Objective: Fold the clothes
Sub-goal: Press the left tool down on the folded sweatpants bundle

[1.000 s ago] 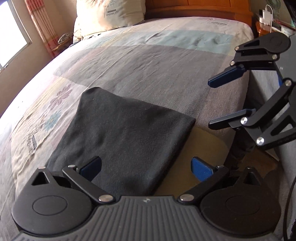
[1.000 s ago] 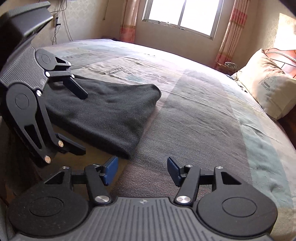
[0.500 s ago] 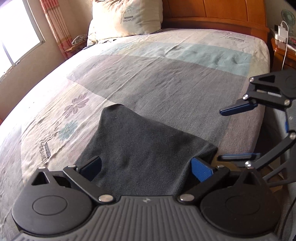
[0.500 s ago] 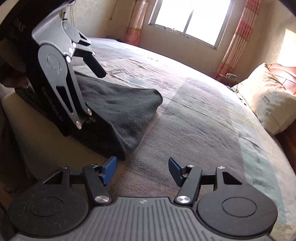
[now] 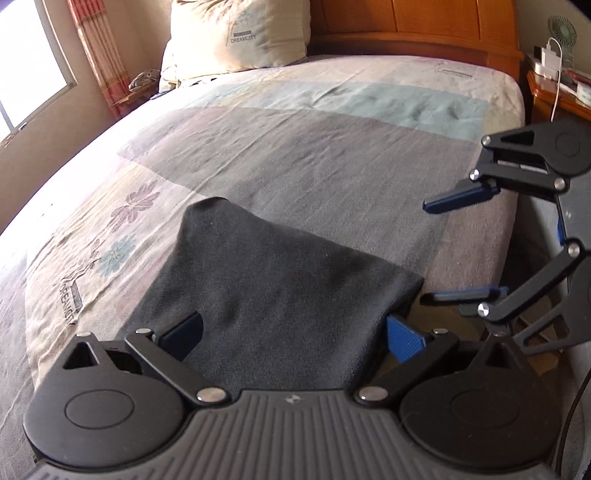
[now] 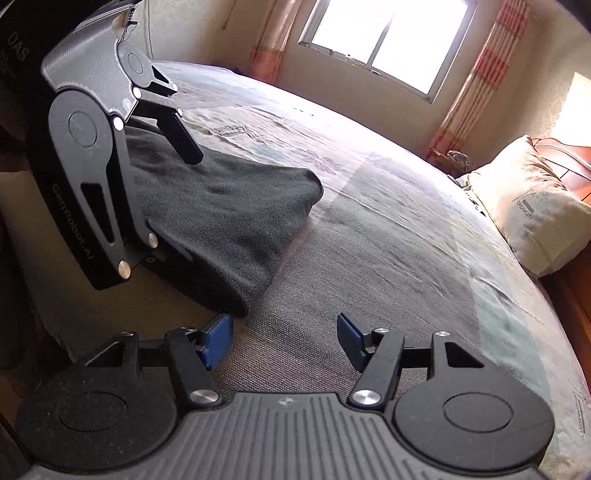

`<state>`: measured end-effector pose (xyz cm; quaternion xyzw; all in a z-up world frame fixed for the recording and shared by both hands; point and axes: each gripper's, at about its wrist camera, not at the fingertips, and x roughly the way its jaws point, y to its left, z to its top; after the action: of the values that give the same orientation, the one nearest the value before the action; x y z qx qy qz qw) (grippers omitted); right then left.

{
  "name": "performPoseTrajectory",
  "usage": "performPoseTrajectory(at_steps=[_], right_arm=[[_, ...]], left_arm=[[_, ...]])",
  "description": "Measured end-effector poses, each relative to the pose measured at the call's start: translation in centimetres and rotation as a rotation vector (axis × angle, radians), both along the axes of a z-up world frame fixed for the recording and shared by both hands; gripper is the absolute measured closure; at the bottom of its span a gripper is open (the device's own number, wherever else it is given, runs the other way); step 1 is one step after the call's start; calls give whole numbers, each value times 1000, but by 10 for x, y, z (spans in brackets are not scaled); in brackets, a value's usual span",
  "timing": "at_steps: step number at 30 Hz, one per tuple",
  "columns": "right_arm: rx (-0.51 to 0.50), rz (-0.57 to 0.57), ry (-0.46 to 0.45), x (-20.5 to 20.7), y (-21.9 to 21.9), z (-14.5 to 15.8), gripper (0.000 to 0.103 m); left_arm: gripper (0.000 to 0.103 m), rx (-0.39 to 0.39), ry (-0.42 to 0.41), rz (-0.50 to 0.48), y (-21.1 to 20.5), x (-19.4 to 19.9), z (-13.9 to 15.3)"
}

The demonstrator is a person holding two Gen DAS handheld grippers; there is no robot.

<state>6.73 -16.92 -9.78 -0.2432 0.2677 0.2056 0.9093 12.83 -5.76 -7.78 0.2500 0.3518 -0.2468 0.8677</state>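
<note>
Bed edge: dark folded garment overhangs, may slide off; left gripper and right gripper both gape empty

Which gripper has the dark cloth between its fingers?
The left gripper: the dark cloth lies between its open fingers. The right gripper has only bedsheet between its fingers.

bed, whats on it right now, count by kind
dark folded garment: 1
pillow: 1
patterned sheet covering the bed: 1
total: 3
</note>
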Motion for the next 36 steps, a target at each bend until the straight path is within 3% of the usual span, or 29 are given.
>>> performPoseTrajectory(at_steps=[6,11,17,26,33,36], right_arm=[[-49,54,-35,-3,14,-3,35],[-95,63,-70,-1,22,-5,35],[-14,9,-88,4,16,4,31],[-53,77,-128,-2,28,1,30],[-275,141,-319,4,50,-20,29],[-340,105,-333,2,48,-26,26]], left_arm=[[1,-45,28,20,10,4,2],[1,-42,67,-35,9,-5,-3],[1,-7,35,-14,8,-6,-10],[1,-36,-9,47,17,5,-1],[1,-72,11,81,25,10,1],[1,-84,26,87,30,9,-1]])
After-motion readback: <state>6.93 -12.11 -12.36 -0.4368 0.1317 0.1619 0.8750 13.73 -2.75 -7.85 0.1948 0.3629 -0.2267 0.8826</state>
